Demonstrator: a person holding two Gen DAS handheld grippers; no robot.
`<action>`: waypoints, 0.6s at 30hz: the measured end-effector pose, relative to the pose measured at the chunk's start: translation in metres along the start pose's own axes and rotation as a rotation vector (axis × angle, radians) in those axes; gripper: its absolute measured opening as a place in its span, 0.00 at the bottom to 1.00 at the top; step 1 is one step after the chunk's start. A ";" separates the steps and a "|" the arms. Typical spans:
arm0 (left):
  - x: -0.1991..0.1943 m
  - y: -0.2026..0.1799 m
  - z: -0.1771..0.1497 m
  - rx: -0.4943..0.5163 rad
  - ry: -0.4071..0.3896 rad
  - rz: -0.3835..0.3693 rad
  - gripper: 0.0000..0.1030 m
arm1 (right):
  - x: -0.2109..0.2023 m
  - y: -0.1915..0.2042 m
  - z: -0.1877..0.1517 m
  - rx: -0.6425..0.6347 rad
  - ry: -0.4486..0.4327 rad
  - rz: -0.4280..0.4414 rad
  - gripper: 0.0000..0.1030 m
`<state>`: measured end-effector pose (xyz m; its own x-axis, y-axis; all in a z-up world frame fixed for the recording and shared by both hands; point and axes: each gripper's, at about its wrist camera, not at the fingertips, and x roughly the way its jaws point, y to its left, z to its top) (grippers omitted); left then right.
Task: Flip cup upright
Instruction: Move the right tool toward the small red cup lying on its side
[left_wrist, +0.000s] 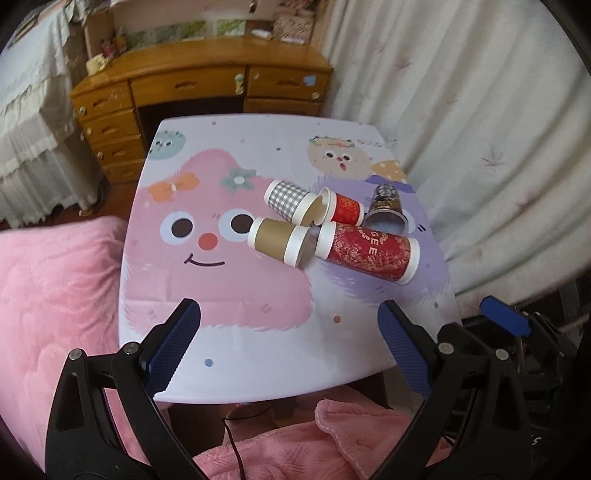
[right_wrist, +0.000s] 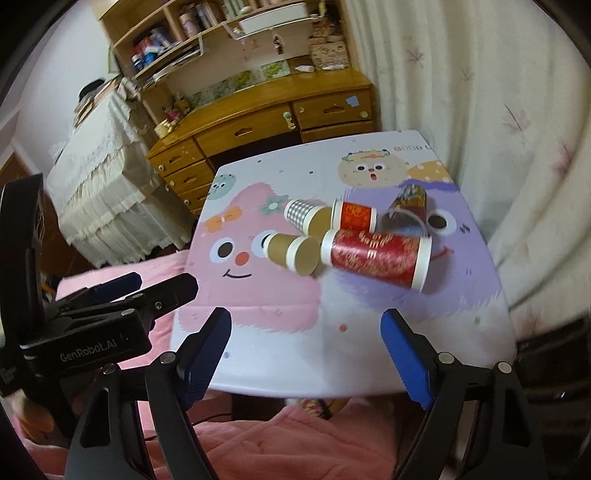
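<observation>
Several paper cups lie on their sides in a cluster on the cartoon-print table (left_wrist: 229, 354). A large red patterned cup (left_wrist: 367, 253) lies nearest, right of a brown cup (left_wrist: 279, 240). Behind them lie a grey checked cup (left_wrist: 290, 199), a small red cup (left_wrist: 341, 210) and a dark patterned cup (left_wrist: 386, 208). The same cups show in the right wrist view: large red (right_wrist: 375, 256), brown (right_wrist: 291, 251), checked (right_wrist: 303, 214), small red (right_wrist: 354, 216), dark (right_wrist: 406, 208). My left gripper (left_wrist: 290, 314) is open and empty above the table's near edge. My right gripper (right_wrist: 306, 325) is open and empty there too.
A wooden desk with drawers (left_wrist: 207, 92) stands behind the table. White curtains (left_wrist: 461, 110) hang at the right. Pink bedding (left_wrist: 55, 280) lies left and in front. The left gripper's body (right_wrist: 92, 325) shows at the left of the right wrist view.
</observation>
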<state>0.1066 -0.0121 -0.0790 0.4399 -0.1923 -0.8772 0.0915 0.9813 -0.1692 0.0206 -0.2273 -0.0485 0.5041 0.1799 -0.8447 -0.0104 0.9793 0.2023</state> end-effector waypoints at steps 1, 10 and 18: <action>0.008 -0.003 0.006 -0.020 0.018 0.014 0.93 | 0.005 -0.007 0.008 -0.022 0.007 -0.007 0.83; 0.078 -0.038 0.056 -0.262 0.165 -0.010 0.92 | 0.048 -0.086 0.088 -0.180 0.070 0.002 0.83; 0.157 -0.075 0.104 -0.520 0.275 -0.058 0.87 | 0.109 -0.156 0.168 -0.289 0.098 0.047 0.83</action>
<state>0.2617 -0.1166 -0.1572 0.1933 -0.3048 -0.9326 -0.3720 0.8568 -0.3572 0.2220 -0.3763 -0.0886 0.4120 0.2199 -0.8842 -0.2839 0.9531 0.1047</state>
